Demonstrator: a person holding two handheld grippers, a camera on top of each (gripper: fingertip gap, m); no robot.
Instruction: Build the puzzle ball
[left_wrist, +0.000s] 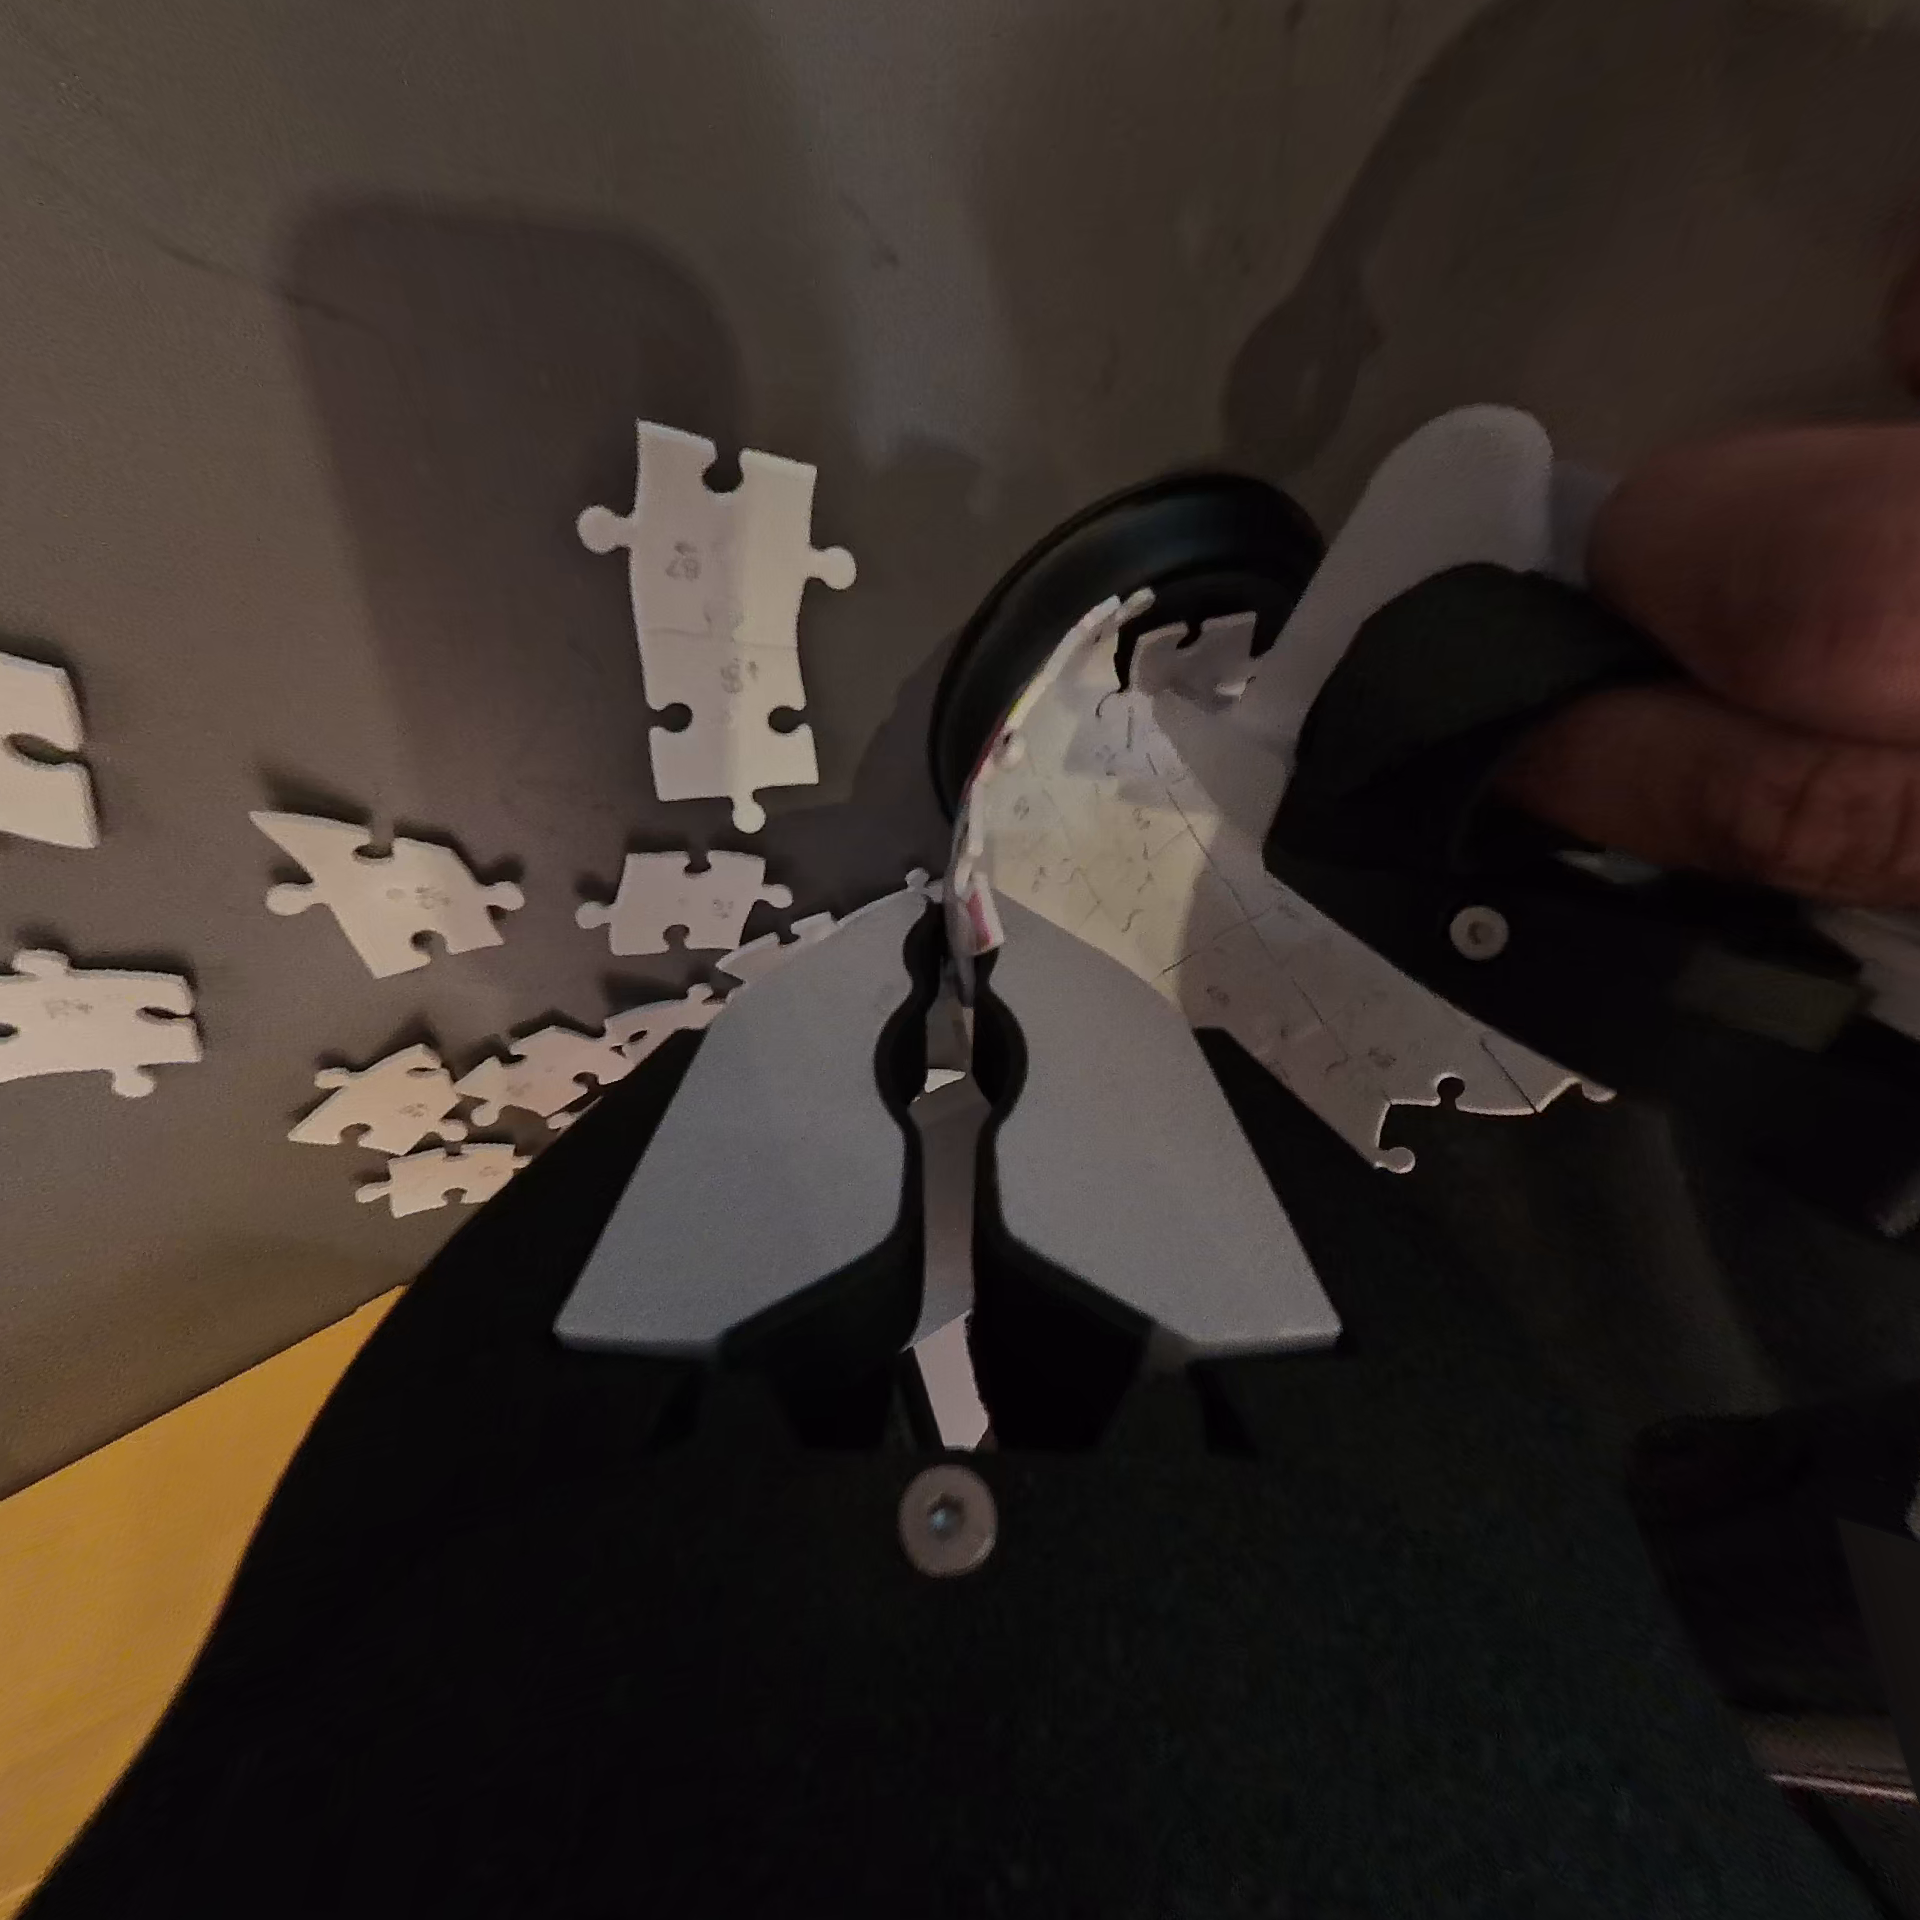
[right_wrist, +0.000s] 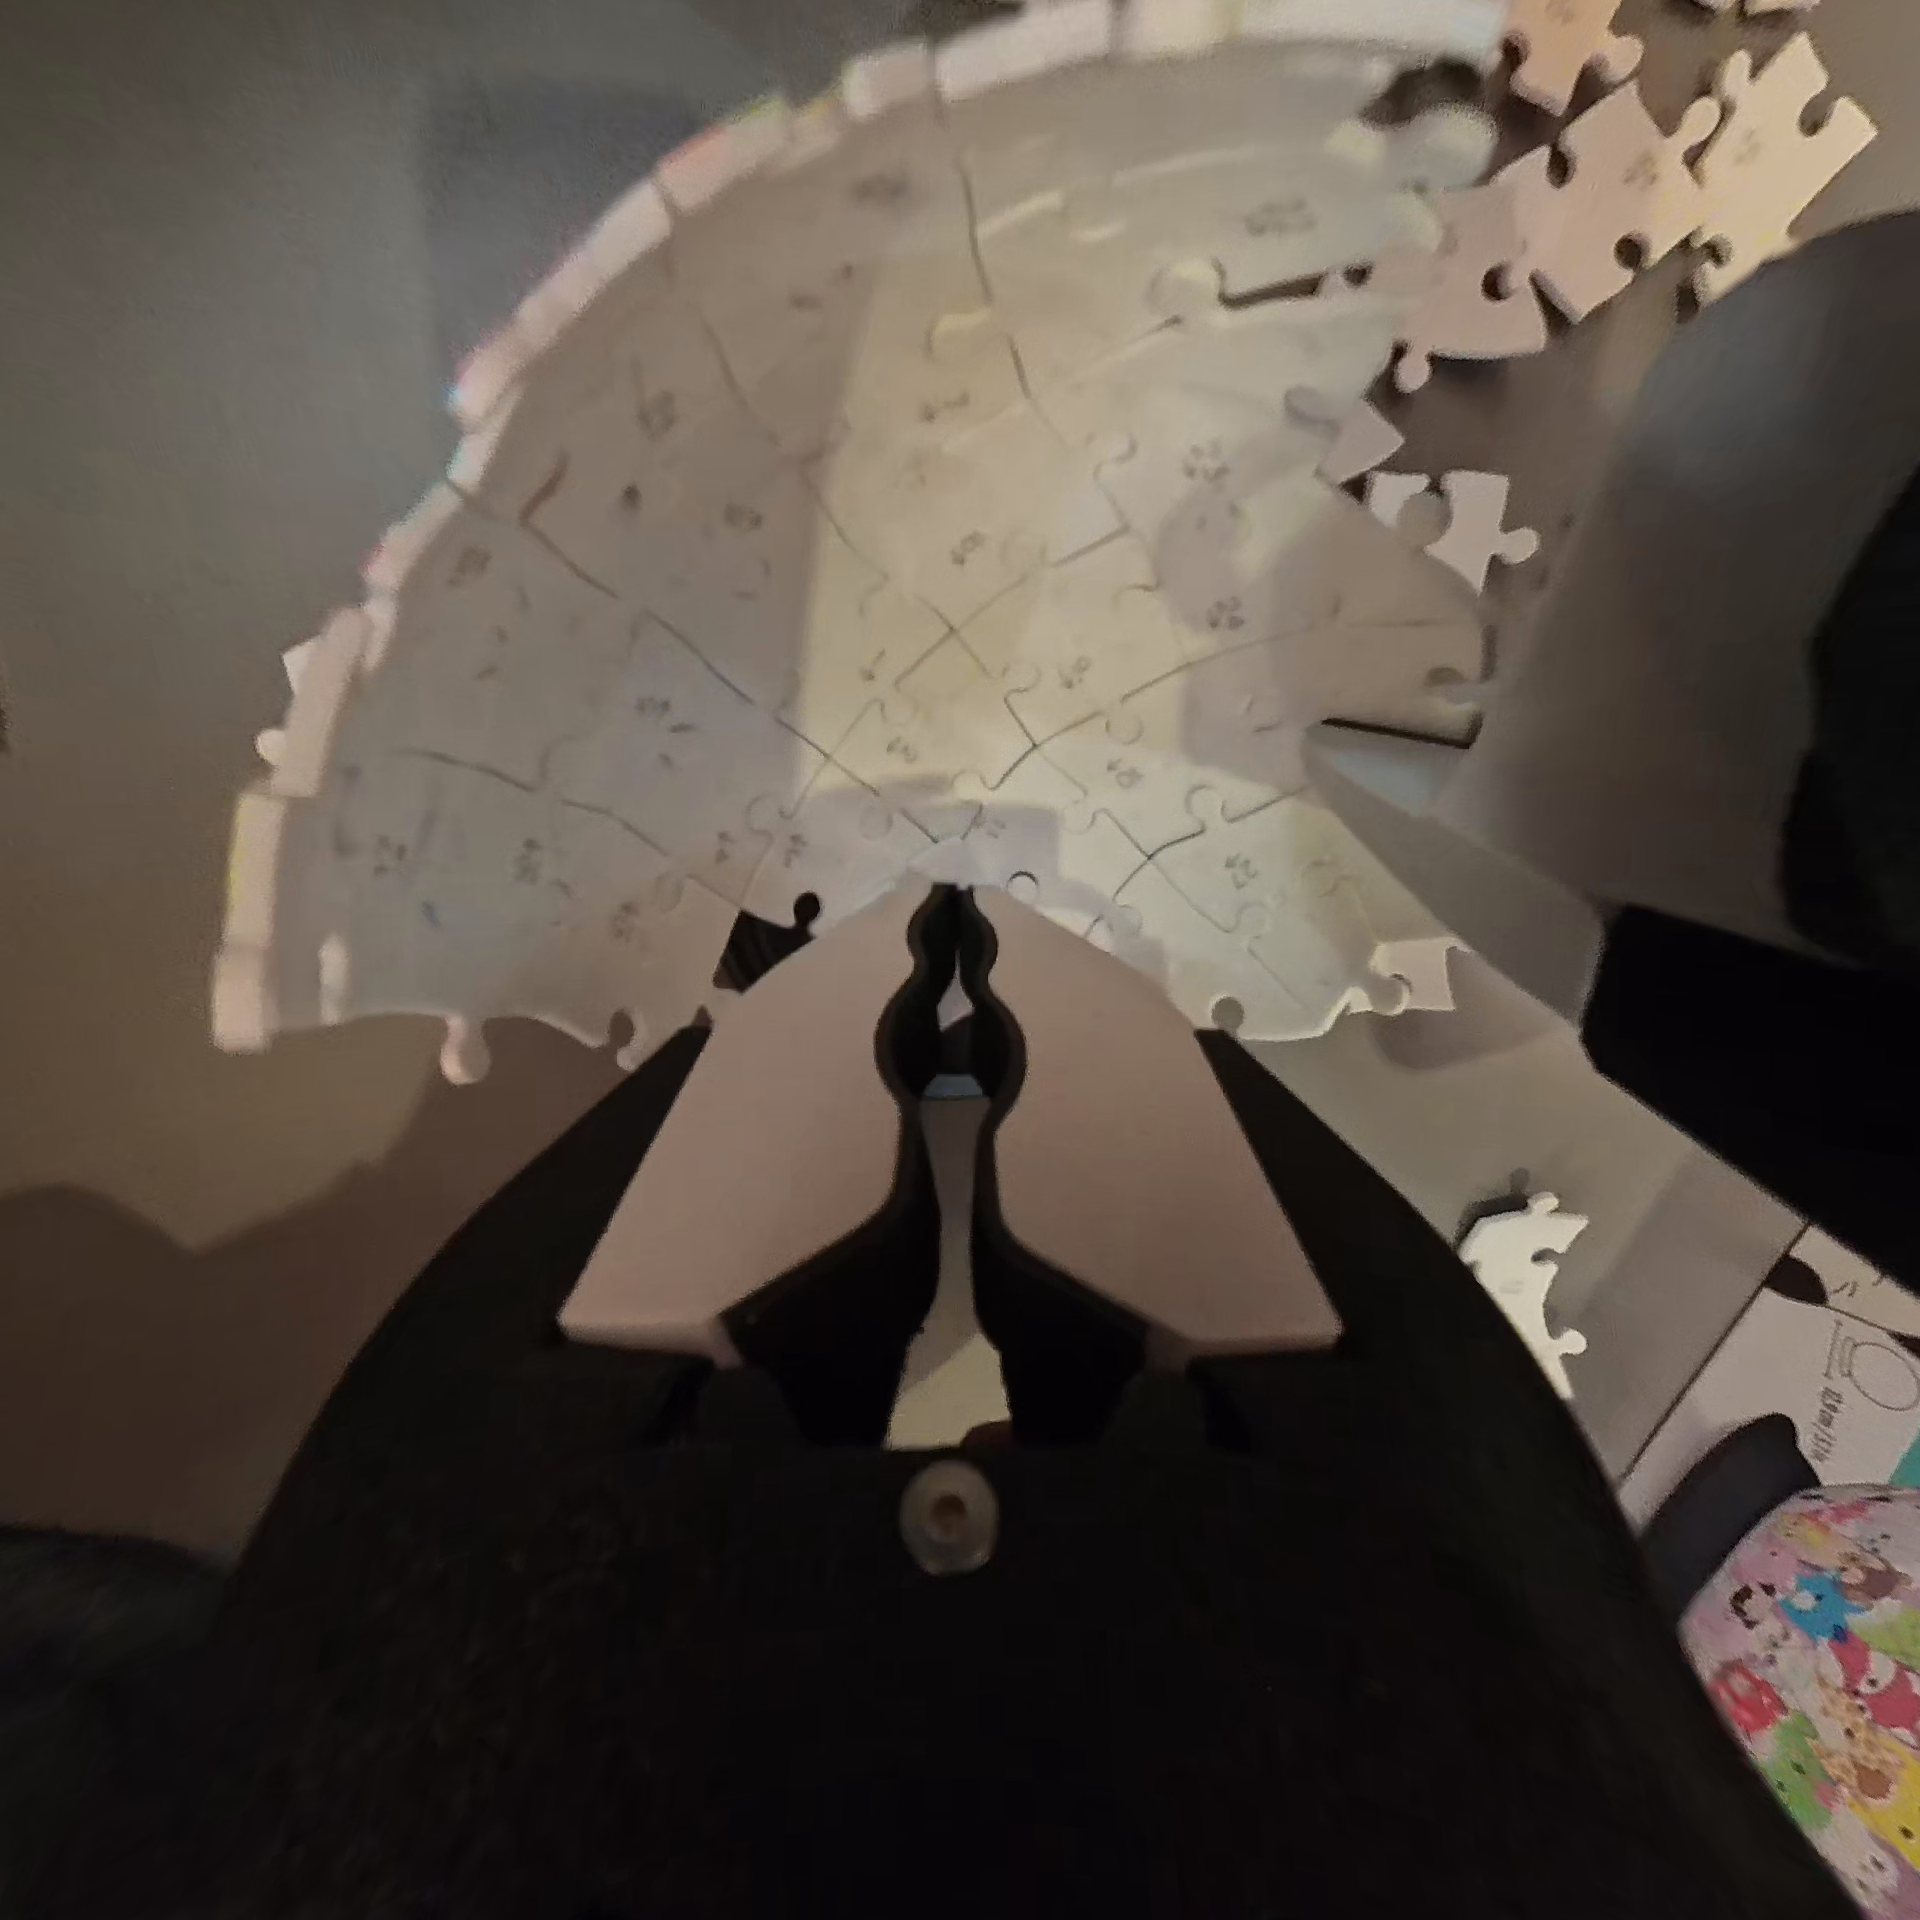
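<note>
Above the grey worktop (left_wrist: 436, 343), both my left gripper (left_wrist: 958, 914) and right gripper (right_wrist: 954, 894) have fingers pinched on the curved puzzle shell (right_wrist: 935, 540).

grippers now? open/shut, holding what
Left gripper: shut on the rim of the puzzle shell.
Right gripper: shut on the shell's edge.
</note>
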